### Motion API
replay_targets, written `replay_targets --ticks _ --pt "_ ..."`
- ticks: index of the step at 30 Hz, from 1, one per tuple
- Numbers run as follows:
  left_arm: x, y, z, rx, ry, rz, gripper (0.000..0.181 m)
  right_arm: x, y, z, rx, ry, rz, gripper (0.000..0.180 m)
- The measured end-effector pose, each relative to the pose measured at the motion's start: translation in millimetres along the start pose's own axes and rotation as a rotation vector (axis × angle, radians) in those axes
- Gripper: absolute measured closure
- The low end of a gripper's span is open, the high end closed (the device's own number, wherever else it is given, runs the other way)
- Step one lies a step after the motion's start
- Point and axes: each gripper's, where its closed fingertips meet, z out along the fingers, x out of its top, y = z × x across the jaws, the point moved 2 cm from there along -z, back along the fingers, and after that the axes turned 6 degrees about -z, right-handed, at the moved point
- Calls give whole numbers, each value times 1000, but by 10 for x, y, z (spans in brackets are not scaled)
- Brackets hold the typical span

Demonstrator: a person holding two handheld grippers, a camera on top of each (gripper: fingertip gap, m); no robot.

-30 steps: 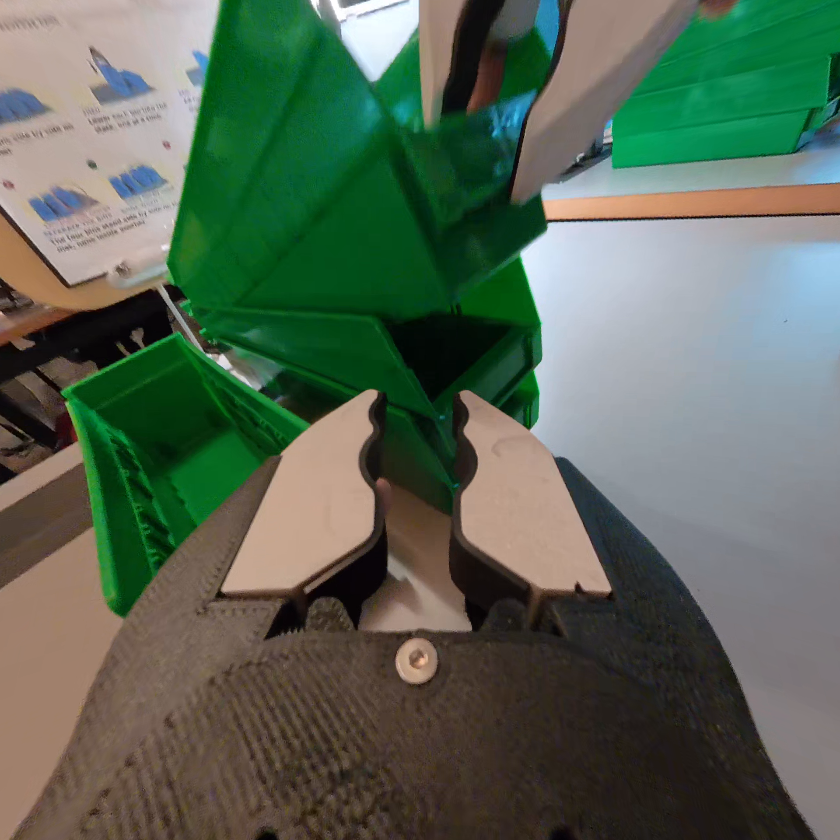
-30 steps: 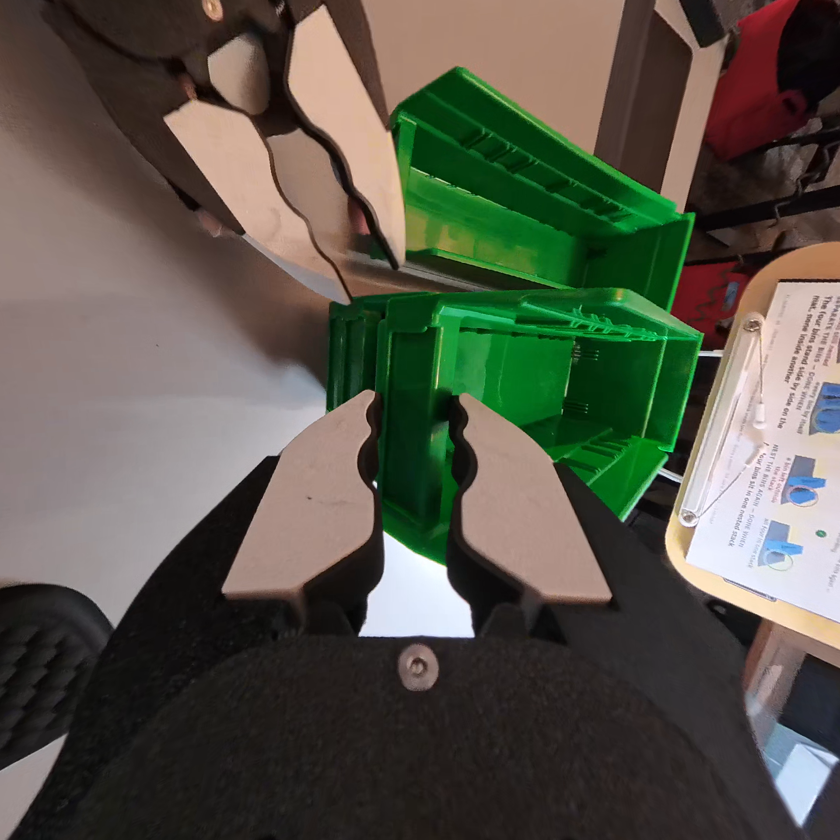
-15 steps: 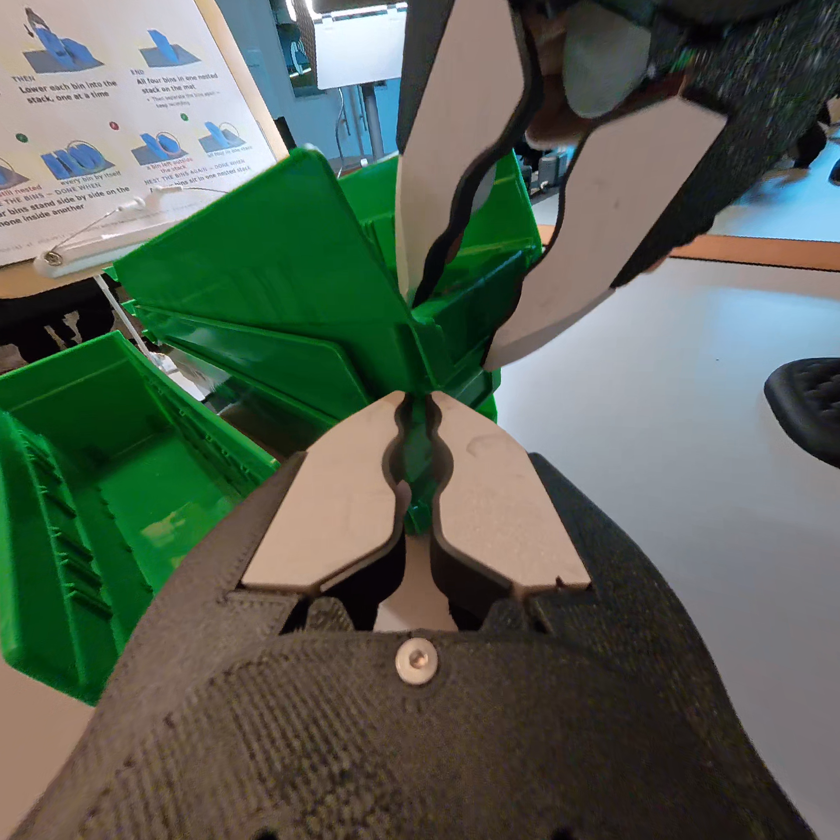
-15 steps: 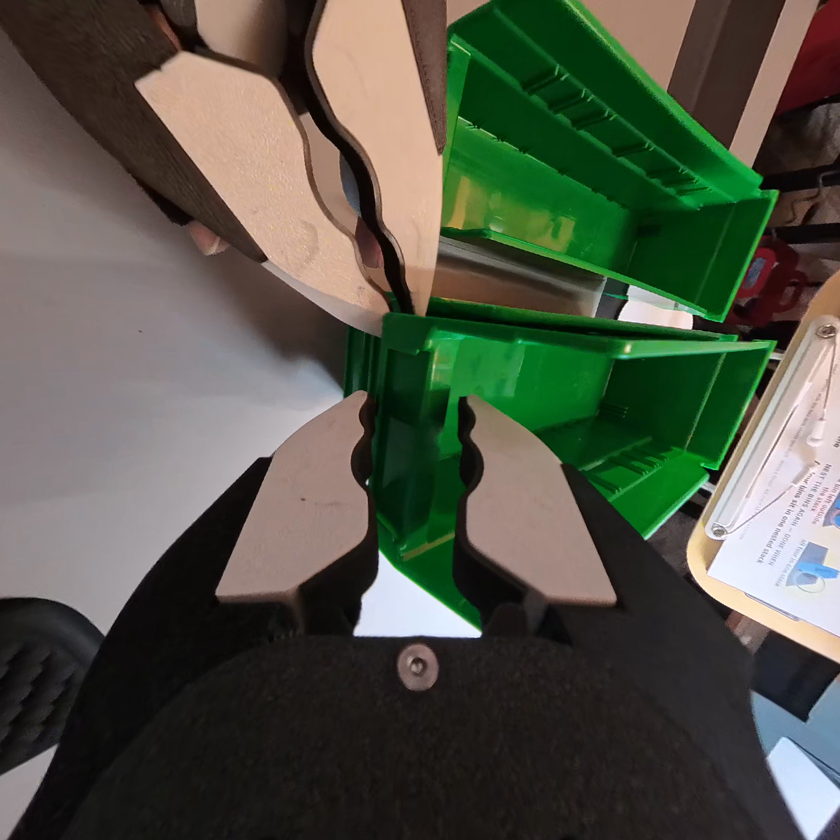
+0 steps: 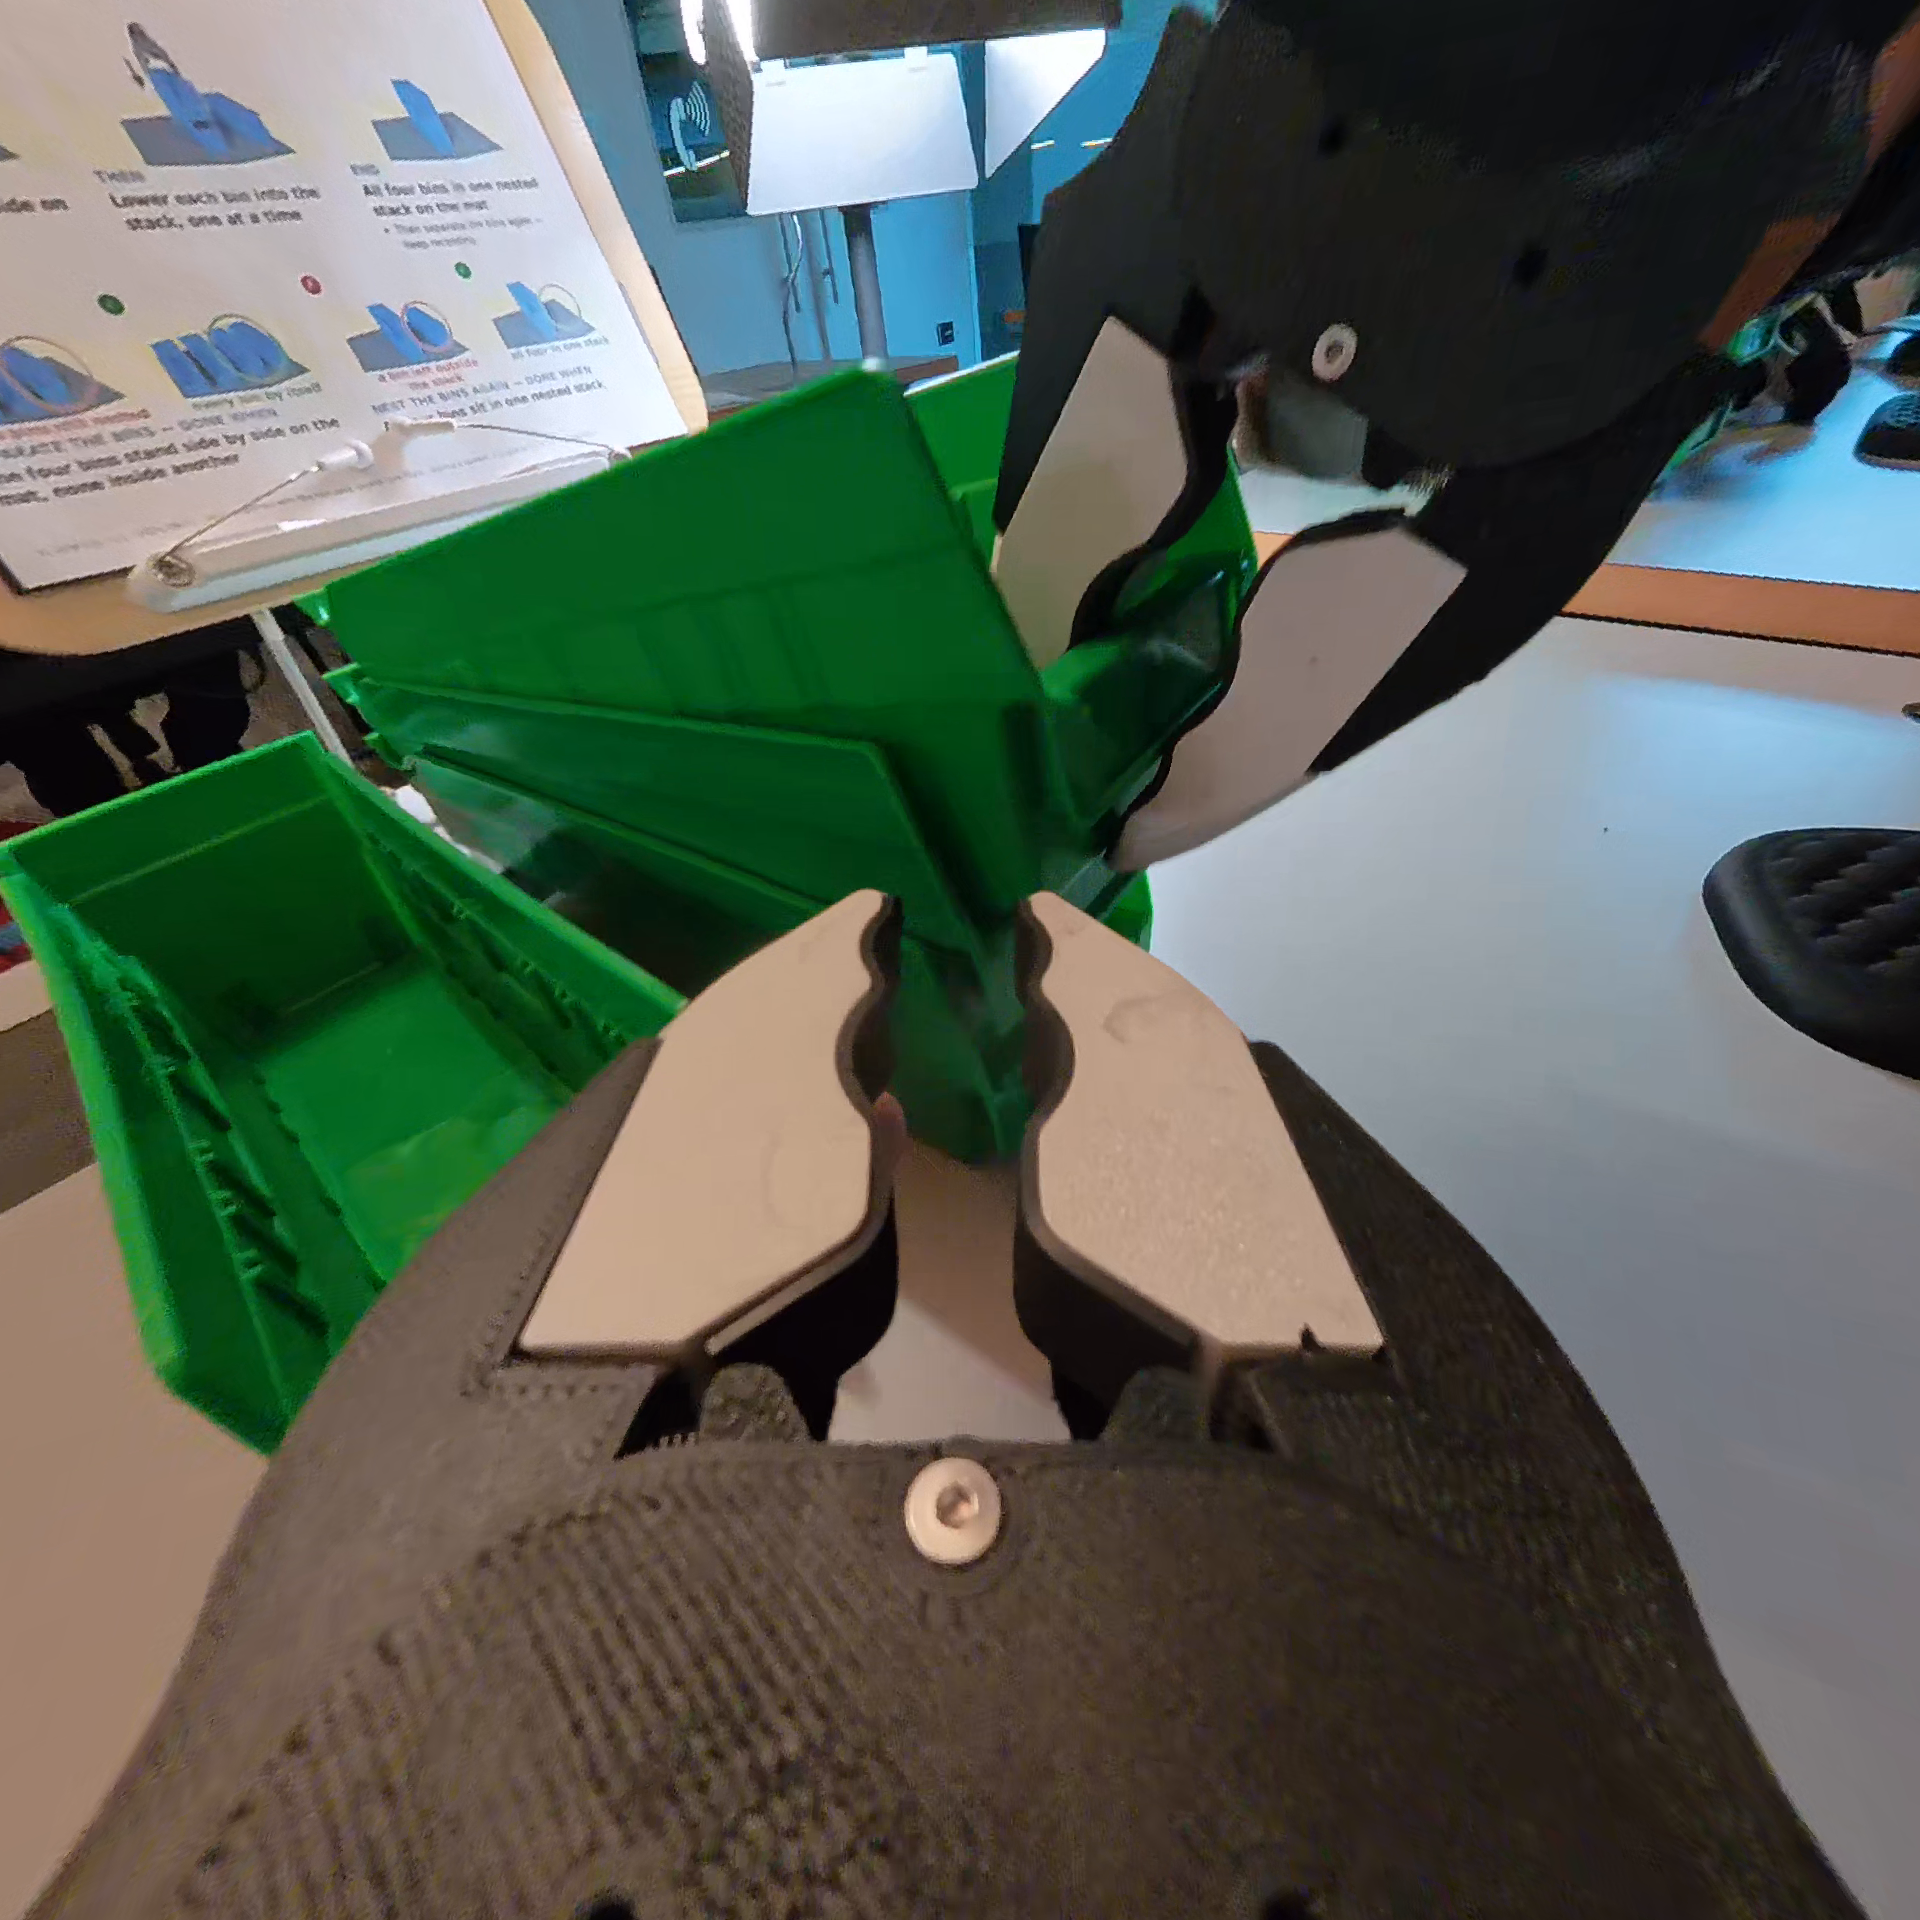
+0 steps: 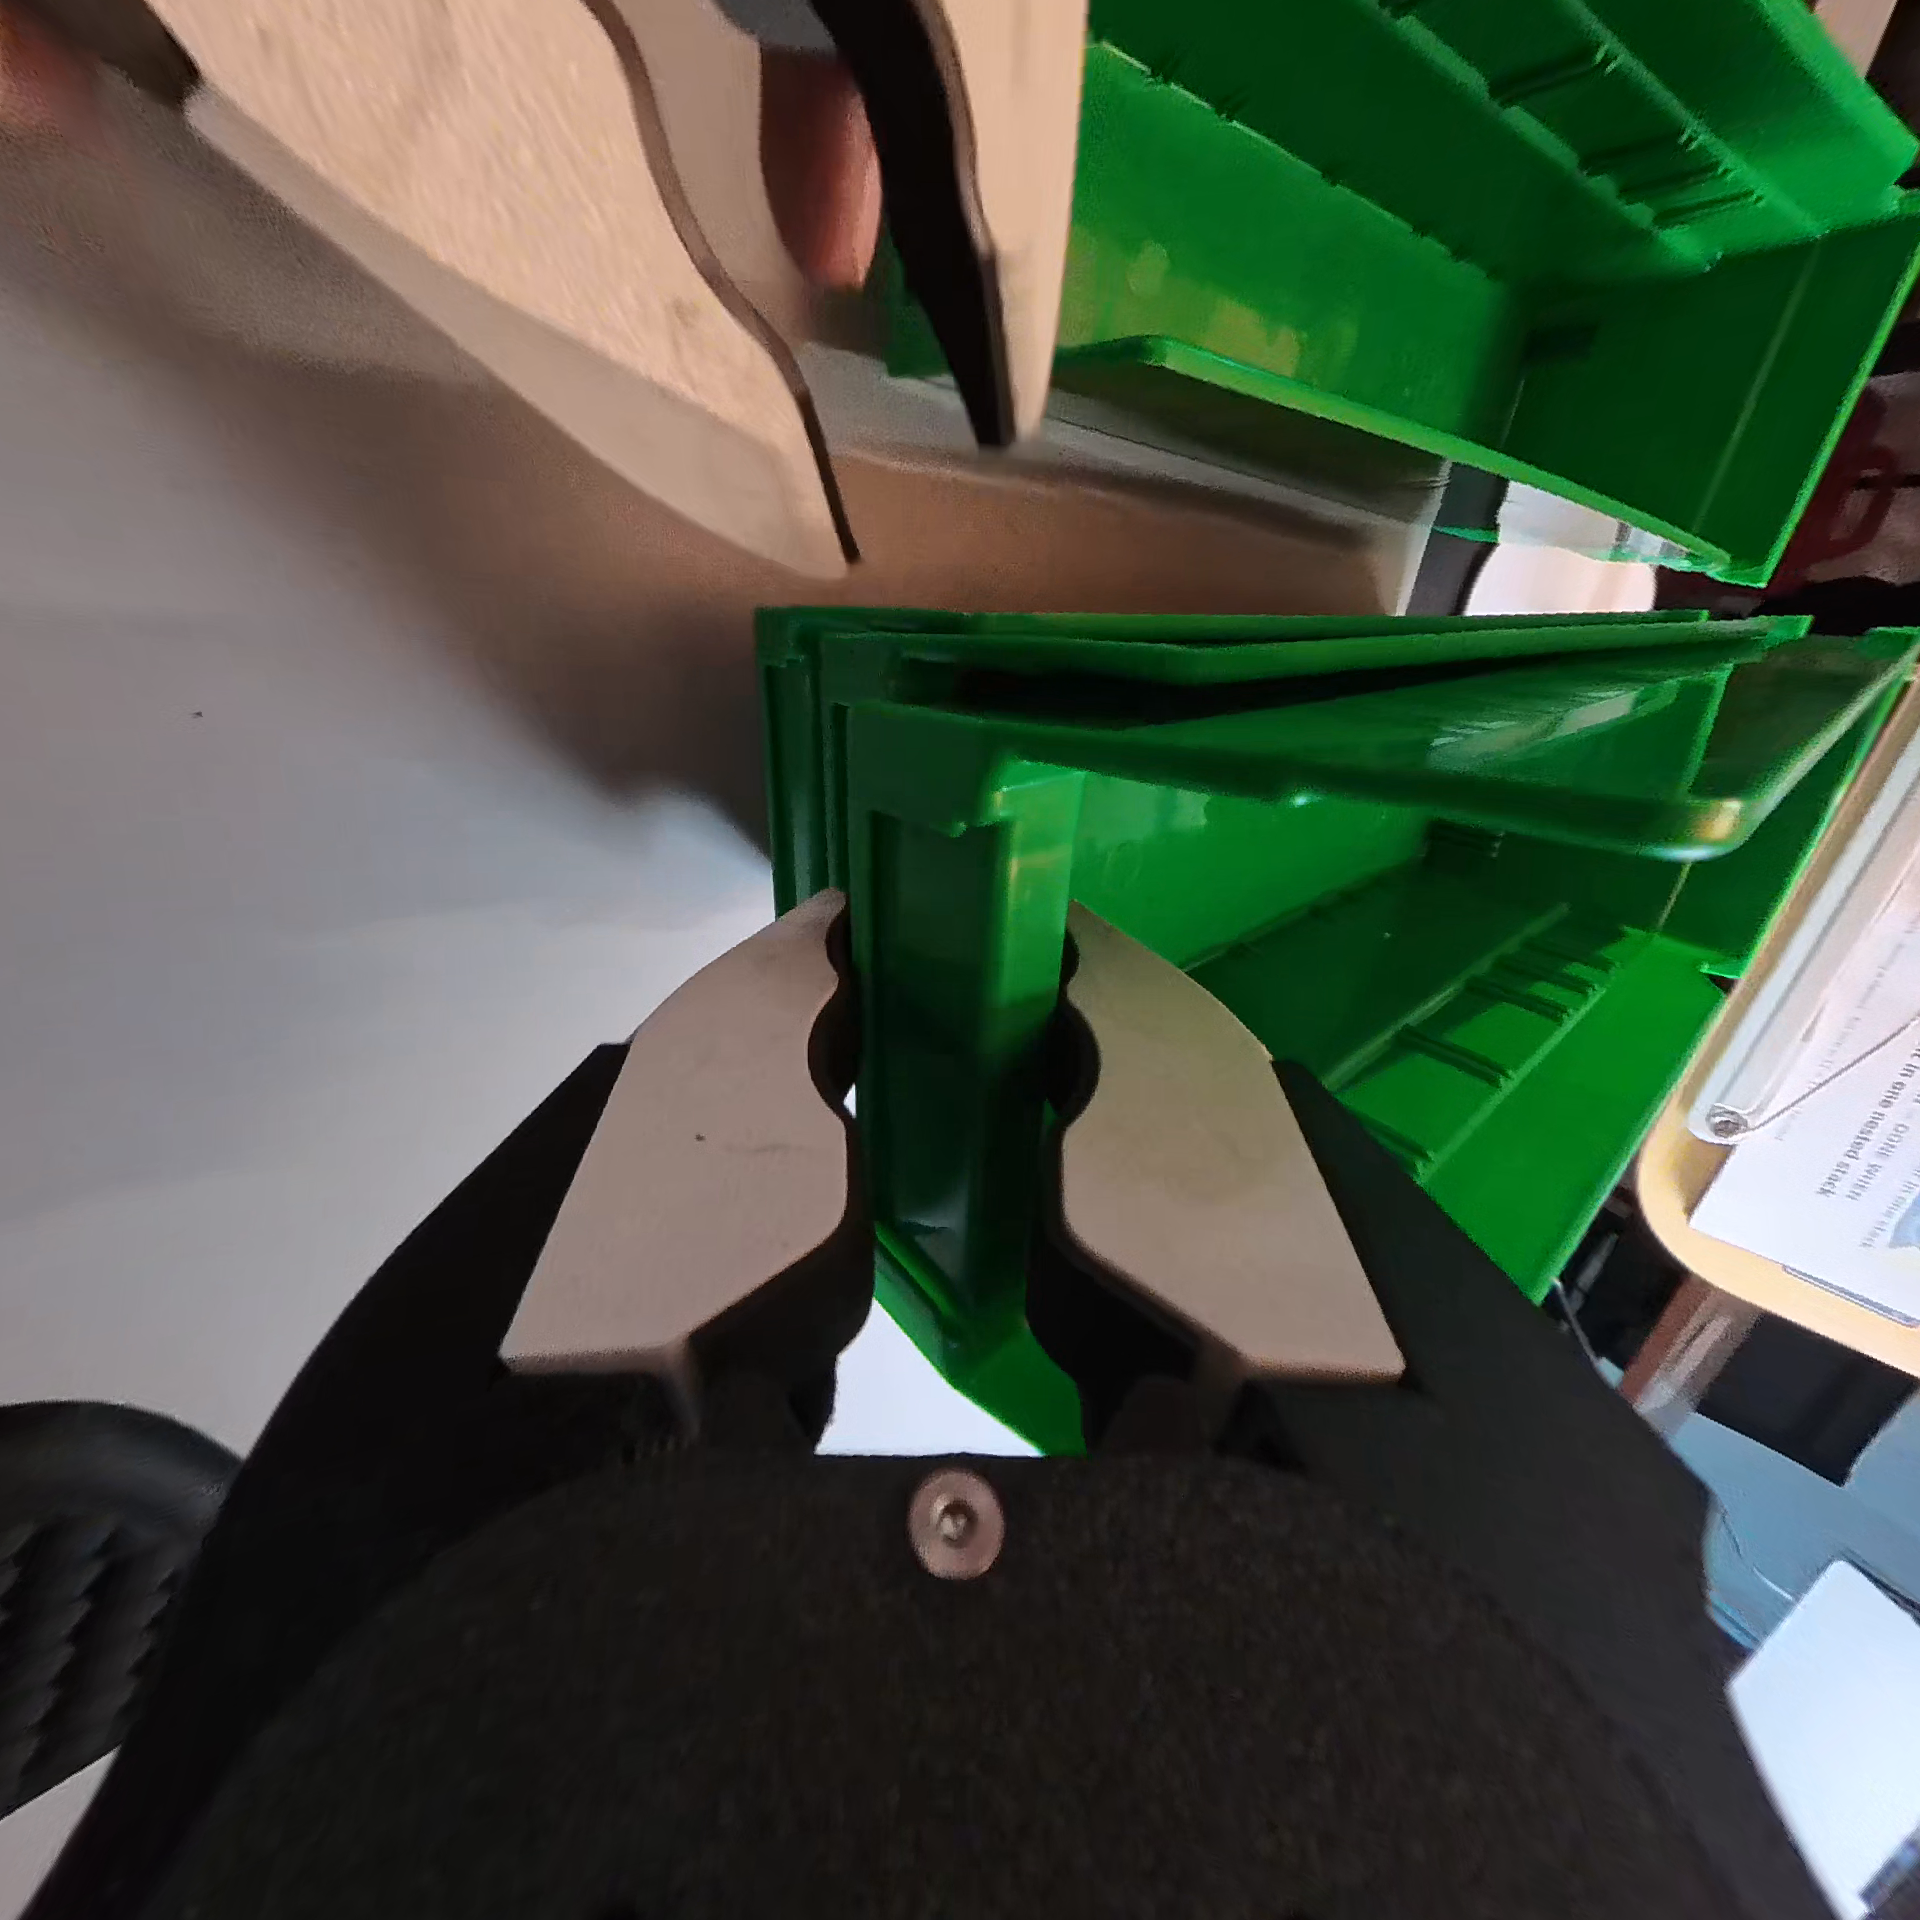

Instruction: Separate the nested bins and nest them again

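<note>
A stack of nested green bins [image 5: 644,769] stands on the white table [image 5: 1507,1039]. Its top bin [image 5: 675,623] is tilted up out of the stack. My right gripper [image 6: 956,914] is shut on the end wall of that top bin [image 6: 956,1039], with both pads against it; it also shows in the left wrist view [image 5: 1122,727]. My left gripper [image 5: 956,914] is open at the stack's near corner, which stands between its fingers without being pressed. In the right wrist view the left gripper [image 6: 914,488] sits just off the stack [image 6: 1247,665]. One separate green bin [image 5: 312,1018] lies to the left.
A clipboard with an illustrated instruction sheet [image 5: 260,260] stands behind the bins and shows at the right in the right wrist view [image 6: 1818,1143]. A black chair seat [image 5: 1829,935] is at the table's right edge. The separate bin [image 6: 1455,260] lies beyond the stack. The grippers' ends are close to 7 cm from one another.
My left gripper was shut on the lower stack's corner half a second ago and has since opened and eased off it. My right gripper keeps its hold and has tilted the top bin further.
</note>
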Motion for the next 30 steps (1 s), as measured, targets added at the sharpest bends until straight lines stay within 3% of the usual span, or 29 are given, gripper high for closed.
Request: replay_targets --ticks 7,13,22,26,30 --pt "-156 -181 -303 61 -21 4 152 28 72 -267 48 52 68 146" --pt "-245 -247 -329 77 -45 -4 150 -7 200 -456 73 116 132 145" --pt "-357 -198 -273 67 -84 17 149 -56 420 -1002 -68 209 140 146" --pt "-358 -191 -273 67 -83 22 149 -293 409 -1214 -143 149 135 146" --pt "-376 -182 -261 63 -91 18 149 -675 317 -1143 -195 54 163 146"
